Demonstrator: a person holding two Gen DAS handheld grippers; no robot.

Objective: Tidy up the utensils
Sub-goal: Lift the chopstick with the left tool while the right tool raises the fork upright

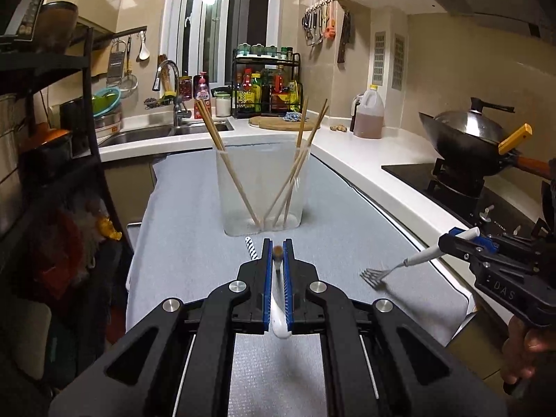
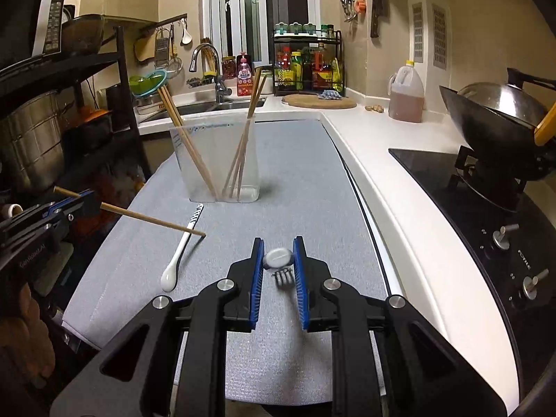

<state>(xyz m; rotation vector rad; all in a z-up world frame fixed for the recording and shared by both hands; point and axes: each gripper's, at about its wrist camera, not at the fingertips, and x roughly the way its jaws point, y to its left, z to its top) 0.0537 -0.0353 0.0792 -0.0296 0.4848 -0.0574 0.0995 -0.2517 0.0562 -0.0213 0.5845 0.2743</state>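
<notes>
We hold a chopstick point(image 2: 153, 221) clamped in our left gripper point(image 1: 277, 248) and a white-handled fork point(image 1: 399, 266) clamped in our right gripper point(image 2: 277, 246), above the grey mat point(image 2: 295, 180).

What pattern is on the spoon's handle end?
Dark and white stripes on the spoon, clearest in the right wrist view.

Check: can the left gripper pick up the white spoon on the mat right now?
Probably not yet. The left gripper is shut on a chopstick, so its jaws are taken. The spoon itself lies uncovered on the mat, just below that gripper; once the chopstick is released, access looks clear.
</notes>
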